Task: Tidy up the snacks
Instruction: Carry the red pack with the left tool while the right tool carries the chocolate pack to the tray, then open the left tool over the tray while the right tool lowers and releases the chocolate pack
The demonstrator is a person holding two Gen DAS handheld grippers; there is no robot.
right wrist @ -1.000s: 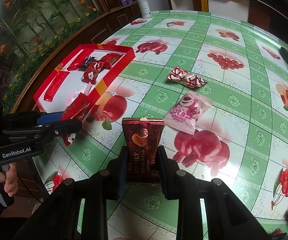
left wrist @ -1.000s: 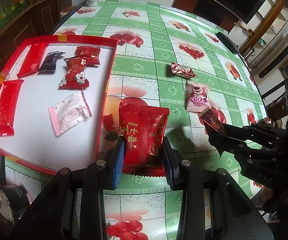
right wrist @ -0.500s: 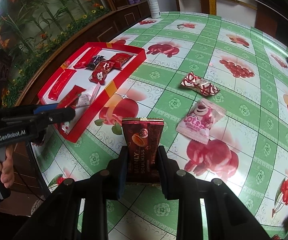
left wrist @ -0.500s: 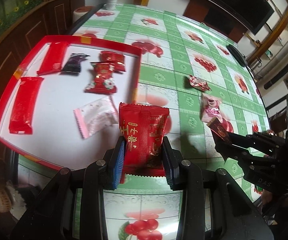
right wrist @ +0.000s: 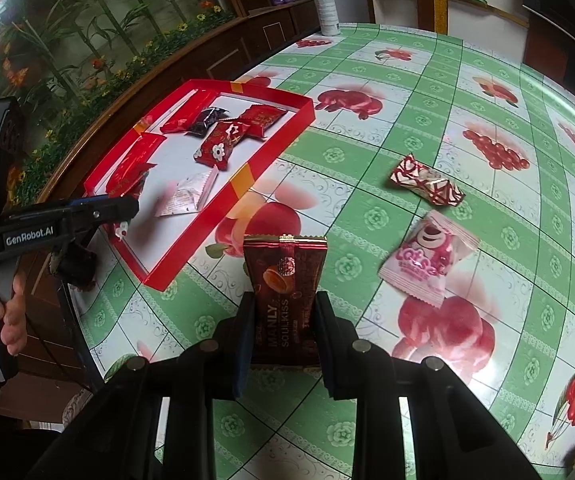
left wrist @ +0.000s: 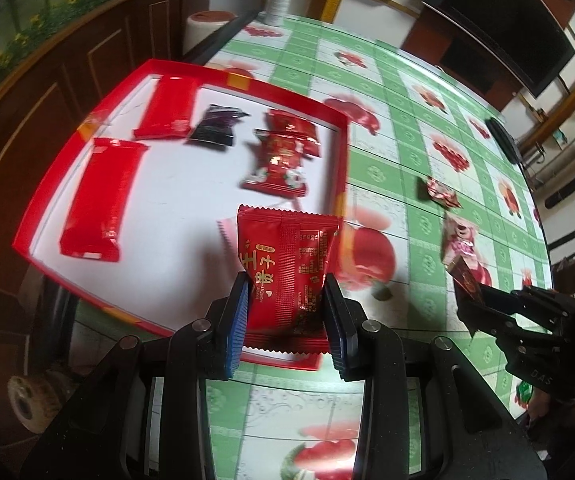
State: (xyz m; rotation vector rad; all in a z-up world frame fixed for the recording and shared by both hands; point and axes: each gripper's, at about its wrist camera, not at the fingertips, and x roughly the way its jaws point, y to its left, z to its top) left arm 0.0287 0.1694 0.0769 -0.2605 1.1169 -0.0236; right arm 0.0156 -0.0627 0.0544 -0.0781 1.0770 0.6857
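My left gripper [left wrist: 285,284] is shut on a red snack packet [left wrist: 287,264] with gold characters, held above the near right part of the red-rimmed white tray [left wrist: 159,66]. The tray holds several red packets, a dark purple one [left wrist: 215,126] and a pale pink one. My right gripper [right wrist: 283,300] is shut on a dark red chocolate bar [right wrist: 285,284], held above the green fruit-print tablecloth [right wrist: 427,92] to the right of the tray [right wrist: 271,96]. A pink bear packet [right wrist: 427,260] and a red-and-white candy [right wrist: 423,180] lie on the cloth.
A person's hand [right wrist: 7,312] holds the left gripper's handle at the left of the right wrist view. A white bottle [right wrist: 327,8] stands at the table's far edge. A wooden cabinet [left wrist: 67,64] runs along the table's left side, with flowers behind it.
My left gripper has carried the red packet leftward, from over the tablecloth to over the tray's near right part. The right gripper with the chocolate bar has shifted slightly towards the tray.
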